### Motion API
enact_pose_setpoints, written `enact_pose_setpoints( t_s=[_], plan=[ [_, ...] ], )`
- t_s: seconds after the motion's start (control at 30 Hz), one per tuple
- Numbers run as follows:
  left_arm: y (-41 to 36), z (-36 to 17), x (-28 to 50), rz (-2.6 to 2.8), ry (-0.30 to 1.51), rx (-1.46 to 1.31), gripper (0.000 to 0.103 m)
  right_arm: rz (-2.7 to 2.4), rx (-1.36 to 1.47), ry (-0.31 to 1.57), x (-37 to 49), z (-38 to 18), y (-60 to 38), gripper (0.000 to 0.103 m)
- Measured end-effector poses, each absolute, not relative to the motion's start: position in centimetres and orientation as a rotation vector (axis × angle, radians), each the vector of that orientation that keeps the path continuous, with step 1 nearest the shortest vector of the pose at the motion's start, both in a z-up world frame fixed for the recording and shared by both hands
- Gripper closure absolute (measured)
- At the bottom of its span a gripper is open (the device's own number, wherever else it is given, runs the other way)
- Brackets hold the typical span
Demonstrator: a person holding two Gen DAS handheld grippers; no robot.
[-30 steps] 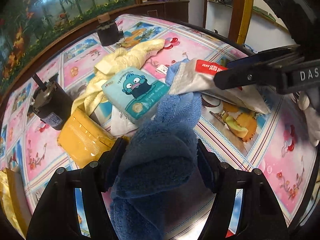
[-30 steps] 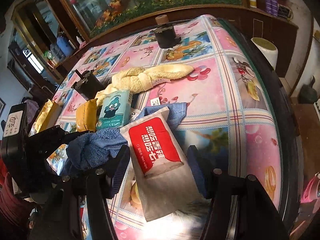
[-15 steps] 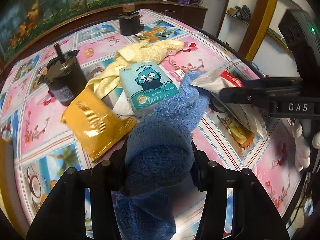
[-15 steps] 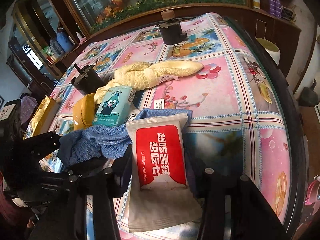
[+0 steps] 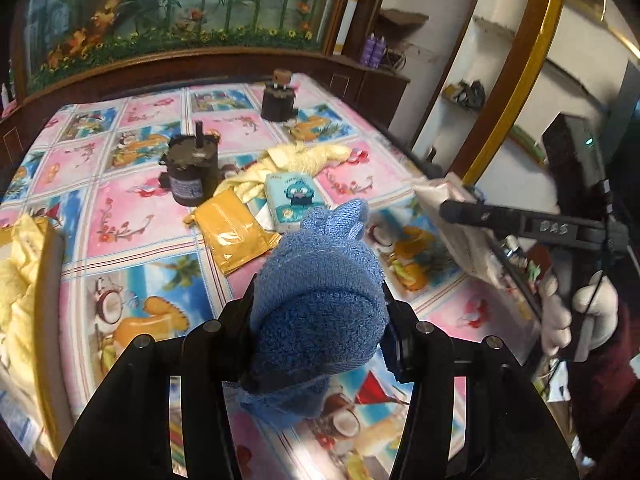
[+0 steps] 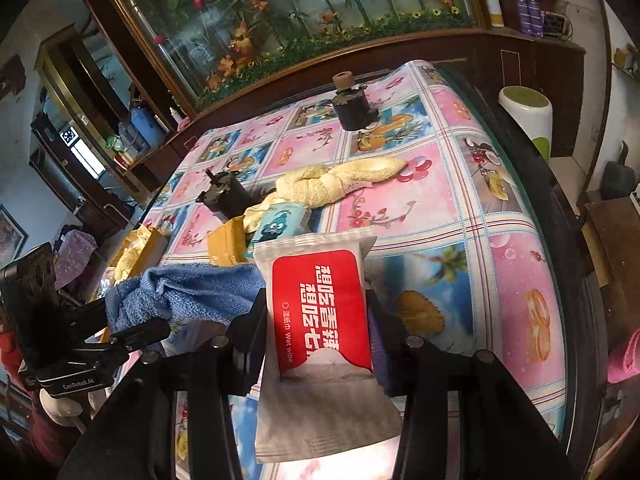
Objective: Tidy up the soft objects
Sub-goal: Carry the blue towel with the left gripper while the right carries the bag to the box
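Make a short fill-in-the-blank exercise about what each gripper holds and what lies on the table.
1. The left gripper is shut on a rolled ____ terry towel.
2. The right gripper holds a wet-wipe pack with a ____ label.
3. The knotted towel on the floral tablecloth is pale ____.

Missing words: blue; red; yellow

Tissue pack (image 5: pixel 294 200) on table (image 5: pixel 132 208), pouch (image 5: pixel 234 236) left, knotted towel (image 5: pixel 308 156) behind, motor (image 5: pixel 192 176) far left
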State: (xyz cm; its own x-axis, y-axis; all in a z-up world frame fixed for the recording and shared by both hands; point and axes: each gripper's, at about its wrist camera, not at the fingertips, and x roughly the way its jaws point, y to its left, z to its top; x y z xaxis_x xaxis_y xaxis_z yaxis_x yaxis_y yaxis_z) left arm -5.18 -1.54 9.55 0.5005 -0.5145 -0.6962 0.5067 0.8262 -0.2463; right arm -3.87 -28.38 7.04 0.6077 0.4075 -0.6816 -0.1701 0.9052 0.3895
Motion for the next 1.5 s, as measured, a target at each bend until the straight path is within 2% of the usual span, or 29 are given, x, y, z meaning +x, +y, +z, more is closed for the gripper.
enact_pose_setpoints(
  t_s=[0.37,0.6,0.83,1.1,1.37,1.5],
  plan=[
    [9.0,17.6,-9.5,-0.536,0.69,-0.158,0.052,0.515,0.301,0.814,-4.6,11.2,-20.5,0.059],
    [17.8,18.8,-7.1,-0.352,0.707,-0.182,0.052,0.671,0.299,0.817,-3.3,13.1,-11.6,0.059],
    [24.6,14.9,-2.5,-0.211,0.778,-0.225,0.052,0.788,0.351,0.899,-0.3,11.7,-3.0,0.059],
    [28.6,8.8,3.2,-0.128,0.884,-0.289,0.052,0.85,0.395,0.995,2.6,8.5,4.6,0.059],
    [29.6,4.8,6.6,-0.079,0.962,-0.331,0.051,0.801,0.378,1.071,4.1,5.0,8.0,0.059],
    [30.6,4.2,6.6,-0.082,0.967,-0.394,0.048,0.774,0.327,1.062,4.2,4.7,8.5,0.059]
  ],
)
